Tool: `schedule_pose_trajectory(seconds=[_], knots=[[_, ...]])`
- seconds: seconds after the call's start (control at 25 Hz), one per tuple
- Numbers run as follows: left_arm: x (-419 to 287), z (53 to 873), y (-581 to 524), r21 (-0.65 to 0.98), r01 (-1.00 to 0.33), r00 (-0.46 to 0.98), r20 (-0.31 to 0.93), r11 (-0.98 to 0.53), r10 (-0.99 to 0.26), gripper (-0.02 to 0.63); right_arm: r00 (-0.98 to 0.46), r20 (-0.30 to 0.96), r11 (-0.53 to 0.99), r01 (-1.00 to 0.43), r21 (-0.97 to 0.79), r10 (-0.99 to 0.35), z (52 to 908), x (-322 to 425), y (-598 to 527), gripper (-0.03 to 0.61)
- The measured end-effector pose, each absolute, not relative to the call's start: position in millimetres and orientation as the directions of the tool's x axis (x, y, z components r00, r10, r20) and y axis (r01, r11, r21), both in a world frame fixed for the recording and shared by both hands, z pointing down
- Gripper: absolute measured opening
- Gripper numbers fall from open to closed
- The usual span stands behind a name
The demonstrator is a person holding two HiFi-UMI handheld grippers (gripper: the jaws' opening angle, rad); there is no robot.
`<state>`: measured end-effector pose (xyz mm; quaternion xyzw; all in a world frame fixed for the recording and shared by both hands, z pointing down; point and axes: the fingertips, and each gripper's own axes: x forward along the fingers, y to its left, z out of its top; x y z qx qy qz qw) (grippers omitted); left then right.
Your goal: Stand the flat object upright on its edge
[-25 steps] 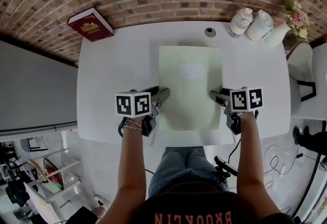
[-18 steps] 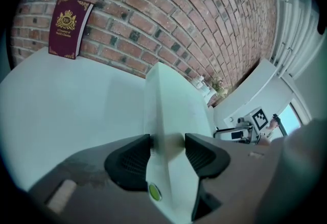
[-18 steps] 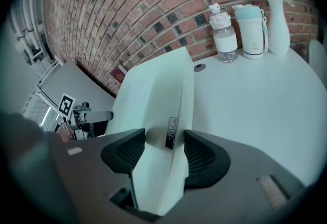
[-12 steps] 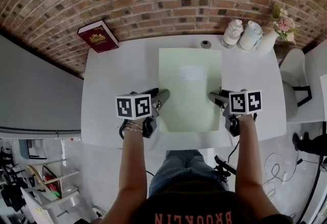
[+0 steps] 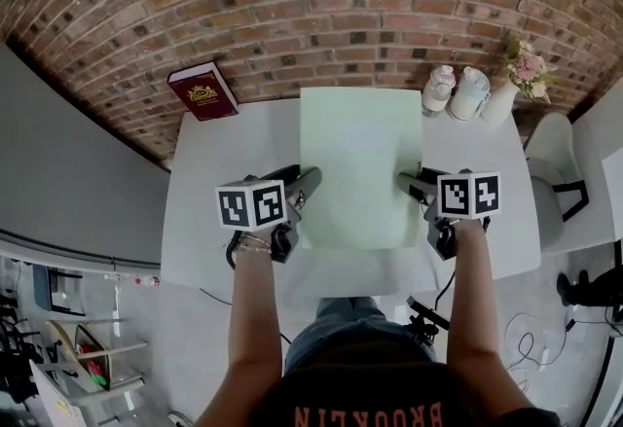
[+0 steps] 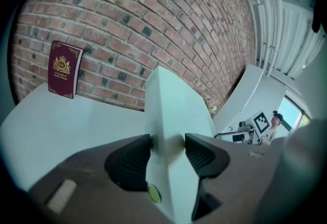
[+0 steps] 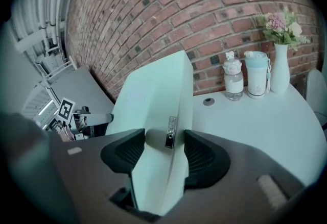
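The flat object [image 5: 358,162], a pale green case, hangs between the two tongs over the middle of the white surface [image 5: 219,221]. Its long axis runs from near to far, straight away from the person. The left tongs [image 5: 305,184] pinch its left long side and the right tongs [image 5: 409,182] its right long side, both towards the near end. In each gripper view the pads press on the case's thin side wall. The right pair sits astride a small metal clasp [image 7: 170,132].

From the head view the case's far edge lies over the surface's far rim and against the brick wall [image 5: 321,7]. From that I judge the case to be lifted off the surface, though I cannot tell whether any corner touches it. Both hands are equally placed, so neither is nearer.

The coming move turns on that near-far axis. With both grips near one short end, the free far end is the one to swing down, so the case would stand on its far short edge.

Far right stand two bottles [image 5: 454,91] and a vase of flowers [image 5: 506,89], close to where that end would land. A red book [image 5: 203,91] leans well apart at the far left.
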<state>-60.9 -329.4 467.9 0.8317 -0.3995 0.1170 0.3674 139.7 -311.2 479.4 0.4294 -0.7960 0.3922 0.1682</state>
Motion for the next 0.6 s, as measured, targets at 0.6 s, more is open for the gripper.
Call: schedule_pose_trajectory(seconds=[0.6], knots=[[-84,389,-347,0.431,-0.758,0.630,0.293,-0.489,-0.719,0.222,-0.586,0.421,0.441,-0.806,-0.396,-0.693,398,119,-337,0.245]])
